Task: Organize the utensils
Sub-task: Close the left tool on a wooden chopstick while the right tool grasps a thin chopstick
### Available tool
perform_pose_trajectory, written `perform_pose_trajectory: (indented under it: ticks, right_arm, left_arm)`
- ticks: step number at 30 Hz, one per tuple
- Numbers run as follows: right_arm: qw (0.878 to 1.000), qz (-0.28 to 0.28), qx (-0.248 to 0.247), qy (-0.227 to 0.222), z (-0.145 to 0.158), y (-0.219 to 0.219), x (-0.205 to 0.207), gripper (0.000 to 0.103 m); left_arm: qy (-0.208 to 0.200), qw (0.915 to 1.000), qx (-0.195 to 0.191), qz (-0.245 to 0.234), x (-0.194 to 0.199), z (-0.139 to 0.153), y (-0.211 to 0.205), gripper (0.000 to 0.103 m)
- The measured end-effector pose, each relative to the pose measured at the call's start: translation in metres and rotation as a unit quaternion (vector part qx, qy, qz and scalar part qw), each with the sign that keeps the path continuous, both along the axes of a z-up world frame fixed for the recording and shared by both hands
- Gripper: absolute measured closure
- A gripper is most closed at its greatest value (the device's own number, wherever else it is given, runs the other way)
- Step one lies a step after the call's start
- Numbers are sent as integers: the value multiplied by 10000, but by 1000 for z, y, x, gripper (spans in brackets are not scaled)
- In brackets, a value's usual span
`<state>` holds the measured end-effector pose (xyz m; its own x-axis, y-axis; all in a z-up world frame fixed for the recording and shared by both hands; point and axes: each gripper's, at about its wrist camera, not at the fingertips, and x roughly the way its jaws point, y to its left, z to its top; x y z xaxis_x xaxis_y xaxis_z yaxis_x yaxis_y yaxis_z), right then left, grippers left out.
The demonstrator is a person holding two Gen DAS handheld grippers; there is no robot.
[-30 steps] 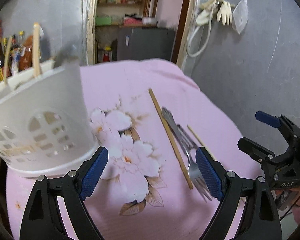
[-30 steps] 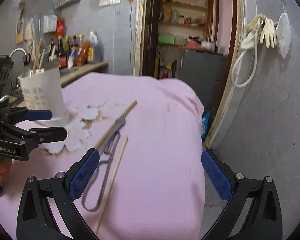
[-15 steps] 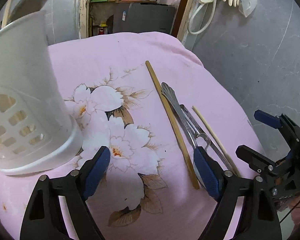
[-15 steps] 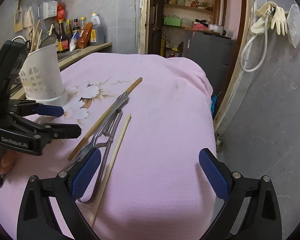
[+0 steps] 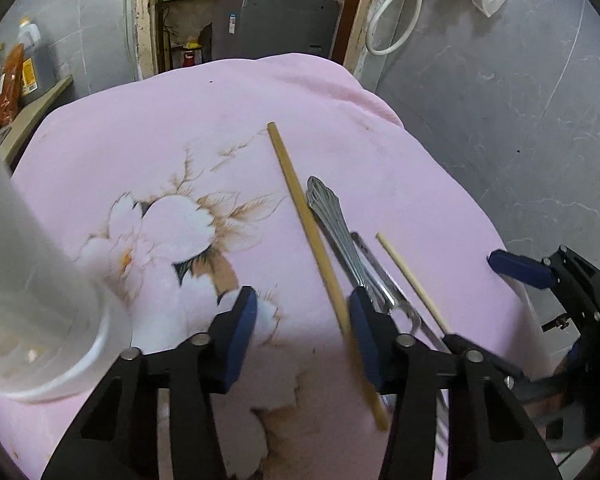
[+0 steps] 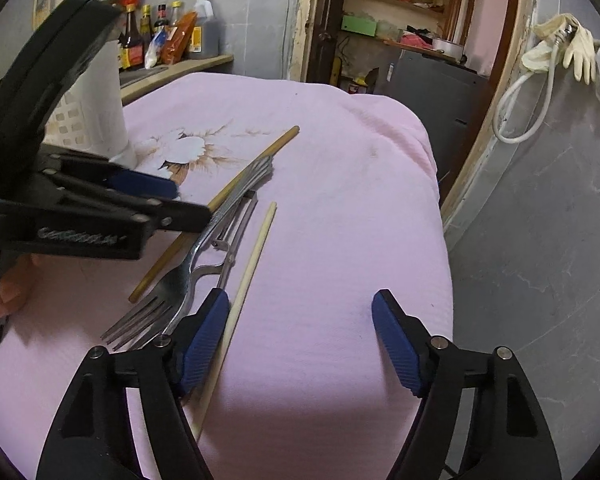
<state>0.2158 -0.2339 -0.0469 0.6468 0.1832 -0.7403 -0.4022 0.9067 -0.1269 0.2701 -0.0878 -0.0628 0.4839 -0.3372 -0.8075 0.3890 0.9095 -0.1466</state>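
At far left your white plastic utensil holder stands upright on the pink ribbed cloth; its lower wall is pierced with small rectangular holes, and its contents cannot be seen from either view. The cloth bears a printed white flower with brown leaves, matte and flat.

Your left gripper, black-framed with blue ridged pads, has just been closing its jaws. The darker tan wooden chopstick, long and square-ended, runs down between them, lying close against the right-hand pad; whether the pad presses it cannot be told, and the other pad stands clear of it.

Just right of that chopstick, touching along its length, lies the shiny steel fork with a fluted handle, tines towards you. Partly under it is a thin steel wire-framed utensil; its kind cannot be made out. Beside that, apart, lies the pale slim round chopstick.

Your right gripper has also just been narrowing its jaws. The pale chopstick passes just inside the left-hand pad, not clamped; the other pad is well apart over bare cloth.
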Motion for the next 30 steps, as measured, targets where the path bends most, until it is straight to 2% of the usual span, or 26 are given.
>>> perform_pose_trajectory:
  ticks: [9, 13, 16, 20, 22, 26, 30]
  right_arm:
    - [9999, -70, -118, -21, -1, 5, 16, 46]
    - [10000, 14, -22, 23, -1, 11, 25, 63]
    - [9999, 72, 45, 66, -1, 12, 28, 71]
    - [9998, 180, 80, 53, 0, 16, 26, 90]
    - [9998, 196, 97, 31, 1, 17, 24, 94]
    - [9996, 152, 215, 79, 3, 12, 24, 97]
    - [9997, 137, 168, 99, 3, 14, 23, 97]
  left_arm:
    - [140, 9995, -163, 246, 23, -1, -5, 87]
    - [171, 9994, -168, 266, 22, 0, -6, 95]
    - [113, 9997, -65, 221, 14, 1, -6, 96]
    - [159, 9995, -16, 260, 8, 1, -3, 97]
    - [197, 9994, -5, 280, 0, 1, 2, 97]
    - [413, 9989, -37, 199, -20, 4, 11, 98]
    - [288, 9991, 321, -27, -34, 8, 9, 96]
